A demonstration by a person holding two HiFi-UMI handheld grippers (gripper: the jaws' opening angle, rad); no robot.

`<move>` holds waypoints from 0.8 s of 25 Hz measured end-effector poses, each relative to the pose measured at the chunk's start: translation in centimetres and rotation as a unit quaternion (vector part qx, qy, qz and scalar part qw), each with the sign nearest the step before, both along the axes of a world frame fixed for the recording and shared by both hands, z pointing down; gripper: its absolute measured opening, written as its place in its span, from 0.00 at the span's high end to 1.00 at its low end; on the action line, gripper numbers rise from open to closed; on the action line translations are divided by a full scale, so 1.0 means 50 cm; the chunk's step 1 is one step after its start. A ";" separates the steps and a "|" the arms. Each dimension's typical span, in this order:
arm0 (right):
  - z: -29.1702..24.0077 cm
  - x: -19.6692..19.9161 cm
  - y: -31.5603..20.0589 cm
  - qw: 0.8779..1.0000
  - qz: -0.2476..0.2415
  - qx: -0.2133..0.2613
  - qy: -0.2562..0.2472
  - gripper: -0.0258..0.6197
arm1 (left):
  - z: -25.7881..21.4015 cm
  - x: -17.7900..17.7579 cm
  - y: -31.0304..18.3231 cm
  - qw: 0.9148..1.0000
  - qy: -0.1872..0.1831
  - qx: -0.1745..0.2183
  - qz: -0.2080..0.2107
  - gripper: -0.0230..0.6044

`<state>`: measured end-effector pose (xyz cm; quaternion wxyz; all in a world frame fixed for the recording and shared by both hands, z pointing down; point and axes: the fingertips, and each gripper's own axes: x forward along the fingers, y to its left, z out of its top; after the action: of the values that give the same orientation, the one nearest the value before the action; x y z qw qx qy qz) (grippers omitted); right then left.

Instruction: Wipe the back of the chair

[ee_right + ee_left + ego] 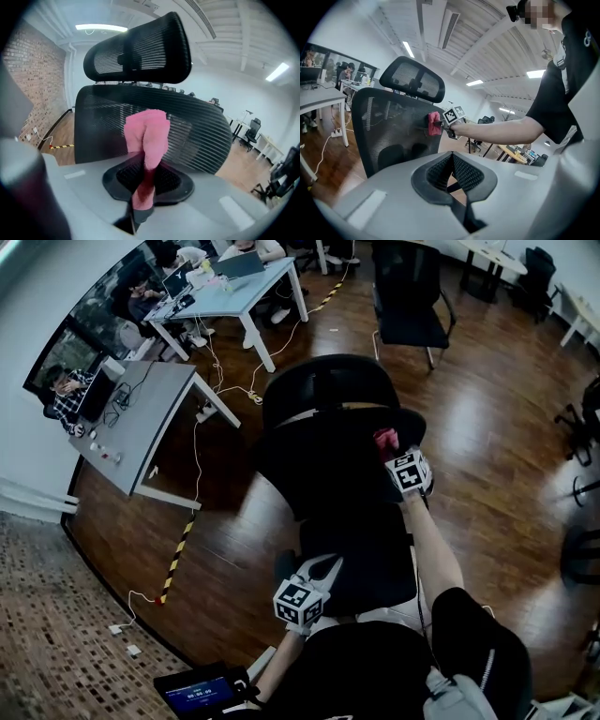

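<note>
The black mesh chair (328, 465) stood in the middle of the wooden floor (487, 427), its backrest (197, 126) facing the person and its headrest (140, 51) rising above it. The right tongs (145, 183) were clamped on a folded pink cloth (147, 133), which stuck out beyond the tips. From the head view, the right tongs (396, 457) were held out at arm's length on the right side of the chair, with the cloth (385, 440) at the upper part of the backrest, just below the headrest (328, 390). The left gripper view showed the cloth (434, 123) lying against the right edge of the mesh backrest (389, 131), with the right tongs (446, 125) just behind it. The left tongs (452, 157) had their tips together and gripped nothing; they hung low and near the person (314, 579), apart from the chair. To the far left stood a grey bench (141, 423) and a pale bench (234, 296) where people sat at laptops. A yellow-and-black strip (176, 561) lay on the floor near the left, and another black chair (408, 296) stood farther off.
</note>
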<state>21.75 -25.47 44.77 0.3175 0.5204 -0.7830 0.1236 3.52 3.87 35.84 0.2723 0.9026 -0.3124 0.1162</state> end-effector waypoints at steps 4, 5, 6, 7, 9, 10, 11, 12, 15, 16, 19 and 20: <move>0.004 0.061 0.011 1.000 0.031 -0.004 0.000 0.89 | -0.005 0.012 0.013 1.000 -0.005 -0.002 0.008 0.97; 0.005 0.075 0.015 0.999 0.038 -0.005 -0.001 0.89 | -0.005 0.013 0.017 1.000 -0.007 -0.003 0.010 0.97; 0.006 0.089 0.019 0.999 0.045 -0.005 -0.001 0.89 | -0.006 0.014 0.022 1.000 -0.008 -0.005 0.011 0.97; 0.007 0.104 0.023 0.999 0.052 -0.006 -0.002 0.89 | -0.006 0.015 0.025 1.000 -0.010 -0.006 0.012 0.97; 0.012 0.132 0.027 0.998 0.067 -0.008 -0.003 0.89 | -0.006 0.017 0.031 1.000 -0.013 -0.007 0.012 0.97; 0.013 0.145 0.030 0.997 0.074 -0.009 -0.003 0.89 | -0.006 0.019 0.033 1.000 -0.015 -0.007 0.013 0.97; 0.014 0.157 0.032 0.997 0.080 -0.009 -0.003 0.89 | -0.006 0.021 0.035 1.000 -0.016 -0.007 0.013 0.97; 0.014 0.168 0.033 0.996 0.087 -0.009 -0.003 0.89 | -0.006 0.022 0.037 1.000 -0.017 -0.007 0.013 0.97; 0.018 0.200 0.041 0.994 0.110 -0.010 -0.004 0.89 | -0.006 0.026 0.043 1.000 -0.017 -0.009 0.013 0.97; 0.019 0.210 0.044 0.993 0.119 -0.010 -0.004 0.89 | -0.005 0.027 0.045 1.000 -0.016 -0.009 0.014 0.97; 0.022 0.242 0.056 0.989 0.147 -0.011 -0.006 0.89 | 0.000 0.027 0.050 1.000 -0.016 -0.008 0.016 0.97; 0.025 0.253 0.061 0.987 0.158 -0.012 -0.006 0.89 | 0.001 0.027 0.050 1.000 -0.015 -0.008 0.016 0.97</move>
<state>34.40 -22.45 46.02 0.2952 0.6329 -0.6914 0.1849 4.86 6.38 35.90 0.2733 0.9035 -0.3006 0.1368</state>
